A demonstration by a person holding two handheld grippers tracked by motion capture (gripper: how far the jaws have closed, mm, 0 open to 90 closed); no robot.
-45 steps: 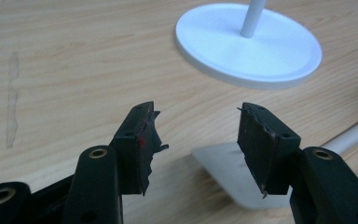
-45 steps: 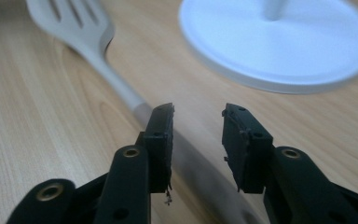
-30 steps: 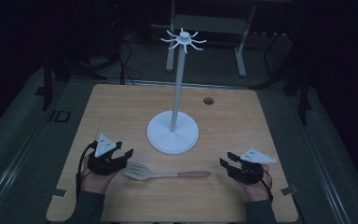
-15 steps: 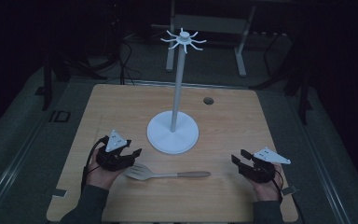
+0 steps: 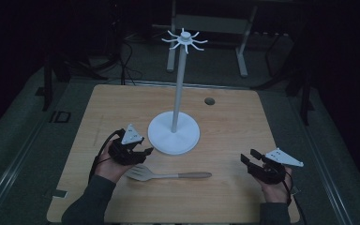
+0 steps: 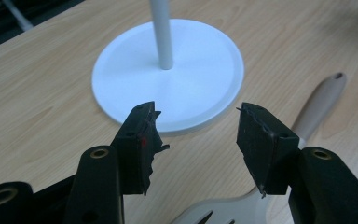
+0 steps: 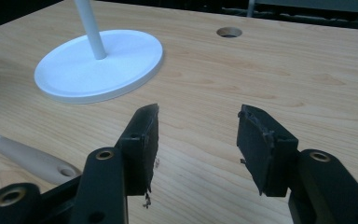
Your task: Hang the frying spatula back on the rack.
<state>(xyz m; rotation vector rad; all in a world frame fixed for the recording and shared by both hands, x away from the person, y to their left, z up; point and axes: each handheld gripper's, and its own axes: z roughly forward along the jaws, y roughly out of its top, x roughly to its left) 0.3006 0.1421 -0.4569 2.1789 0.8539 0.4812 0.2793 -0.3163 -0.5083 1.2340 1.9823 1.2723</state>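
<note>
High view: your left gripper (image 5: 143, 151), jaws wide and empty, hovers just left of the spatula (image 5: 168, 174) near the table's near edge; your right gripper (image 5: 249, 161) has just been opening, nothing between its jaws.

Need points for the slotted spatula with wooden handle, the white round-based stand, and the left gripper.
Slotted spatula with wooden handle (image 5: 168, 175), high view, on the neck between head and handle.
White round-based stand (image 5: 174, 136), high view, on the round base.
Left gripper (image 6: 198, 123), left gripper view, midway between its open fingertips.
</note>
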